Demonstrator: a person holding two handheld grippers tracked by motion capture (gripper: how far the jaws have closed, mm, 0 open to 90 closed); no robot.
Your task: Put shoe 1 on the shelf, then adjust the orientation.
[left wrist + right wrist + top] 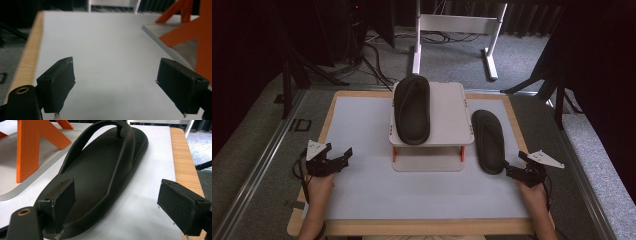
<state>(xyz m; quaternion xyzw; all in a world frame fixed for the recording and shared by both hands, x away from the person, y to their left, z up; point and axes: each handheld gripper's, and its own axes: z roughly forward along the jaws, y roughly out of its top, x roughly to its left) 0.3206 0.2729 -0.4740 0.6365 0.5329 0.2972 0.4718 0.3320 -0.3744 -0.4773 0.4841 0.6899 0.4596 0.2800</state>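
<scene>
Two black sandals [412, 108] [488, 141]; left tongs [337, 154] and right tongs [513, 169] both spread, empty

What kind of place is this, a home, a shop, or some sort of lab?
Most likely a lab or recording workspace. A white mat in a wooden frame serves as the work table, dark curtains close it in, loose cables run over grey carpet, and the person's hands hold the left gripper and right gripper.

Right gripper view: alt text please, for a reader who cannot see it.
A black flip-flop lies on the white table, its heel between the open jaws of the right hand-held gripper, which do not press on it. An orange-legged shelf stands to its left.
</scene>
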